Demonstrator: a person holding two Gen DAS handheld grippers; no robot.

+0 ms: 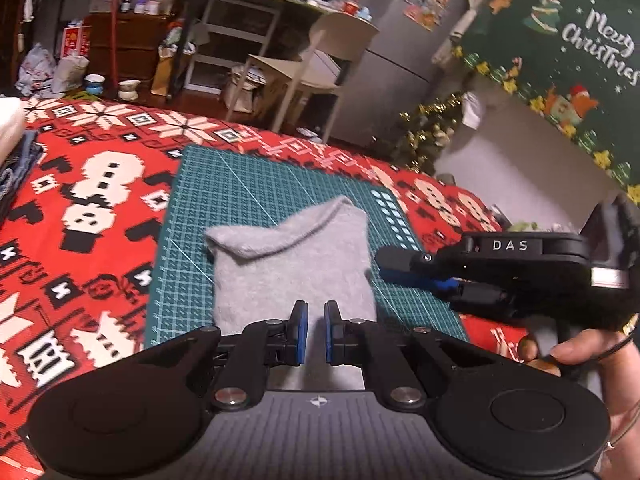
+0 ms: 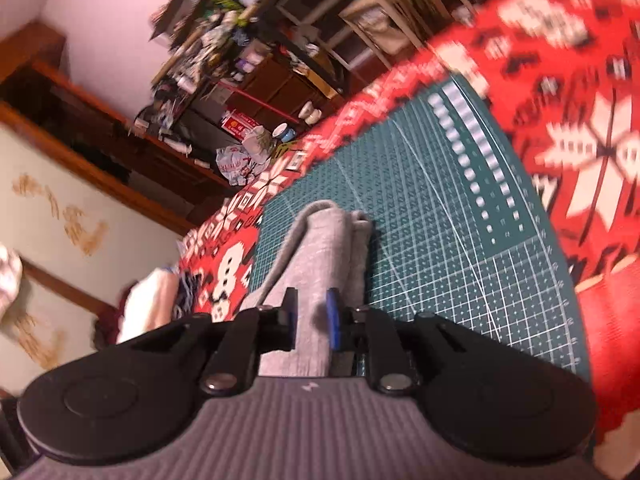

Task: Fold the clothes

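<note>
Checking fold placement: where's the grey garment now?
The grey garment lies folded on the green cutting mat, mid-frame in the left wrist view, just ahead of the left hand-held gripper.

Warm, dim indoor light, perhaps from overhead. The left wrist view is fairly sharp; its edges bow with fisheye. The right wrist view smears at upper right, where the red patterned knitted cloth (image 2: 580,128) blurs.

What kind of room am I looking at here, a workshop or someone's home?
Most likely a lived-in home at Christmas time. A Merry Christmas banner hangs on the wall, a refrigerator stands by a plain chair, and cluttered shelves line the back.
</note>
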